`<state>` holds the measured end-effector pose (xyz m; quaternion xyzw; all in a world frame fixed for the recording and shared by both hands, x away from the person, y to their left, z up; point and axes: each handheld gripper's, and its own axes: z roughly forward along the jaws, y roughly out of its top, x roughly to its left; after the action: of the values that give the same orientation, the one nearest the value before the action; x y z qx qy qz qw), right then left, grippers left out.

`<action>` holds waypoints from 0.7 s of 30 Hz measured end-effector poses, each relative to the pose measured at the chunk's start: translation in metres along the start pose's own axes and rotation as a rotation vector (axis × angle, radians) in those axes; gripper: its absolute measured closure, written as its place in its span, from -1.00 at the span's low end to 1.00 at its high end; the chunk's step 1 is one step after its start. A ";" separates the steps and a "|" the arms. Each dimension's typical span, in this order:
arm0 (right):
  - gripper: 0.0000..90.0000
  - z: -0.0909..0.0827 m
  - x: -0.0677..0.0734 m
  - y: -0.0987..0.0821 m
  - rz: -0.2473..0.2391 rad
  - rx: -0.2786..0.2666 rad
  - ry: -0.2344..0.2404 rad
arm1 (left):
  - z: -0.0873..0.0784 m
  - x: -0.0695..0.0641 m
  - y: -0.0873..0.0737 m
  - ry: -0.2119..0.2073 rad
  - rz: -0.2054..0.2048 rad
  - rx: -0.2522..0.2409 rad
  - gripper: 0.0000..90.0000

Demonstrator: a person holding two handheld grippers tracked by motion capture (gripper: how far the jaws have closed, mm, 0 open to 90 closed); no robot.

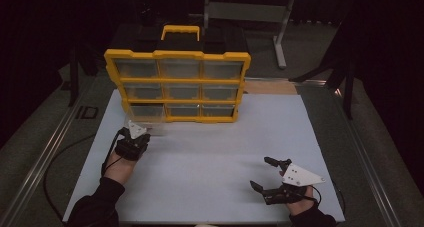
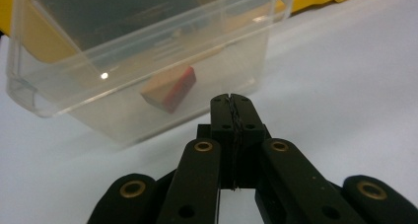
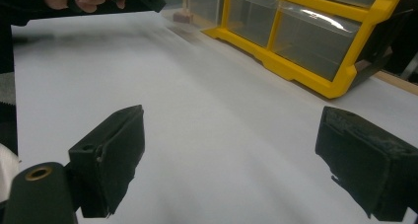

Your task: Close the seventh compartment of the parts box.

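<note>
Though reflections blur it, the clear drawer holds a red-edged block.

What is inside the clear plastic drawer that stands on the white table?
Inside the clear drawer lies one small wooden block with a red face. The far corners of the drawer are blurred by reflections, so I cannot tell whether anything else lies there.

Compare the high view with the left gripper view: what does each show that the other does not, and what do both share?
High view alone: the whole yellow organiser with its nine drawers and handle, and the right gripper with jaws open over the white table. Left gripper view alone: a small wooden block with a red face inside the clear drawer, and the left gripper with jaws shut, empty, just short of that drawer. Both: the pulled-out drawer, the white table and the left gripper.
</note>
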<state>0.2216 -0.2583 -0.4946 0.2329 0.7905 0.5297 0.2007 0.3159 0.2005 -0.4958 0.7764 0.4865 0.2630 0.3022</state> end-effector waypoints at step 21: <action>-0.74 0.000 -0.001 -0.001 0.001 0.000 0.002 | 0.021 0.003 0.006 0.037 0.054 -0.001 0.99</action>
<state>0.2222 -0.2591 -0.4951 0.2328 0.7906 0.5300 0.1997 0.3353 0.1972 -0.5053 0.7840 0.4710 0.2857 0.2862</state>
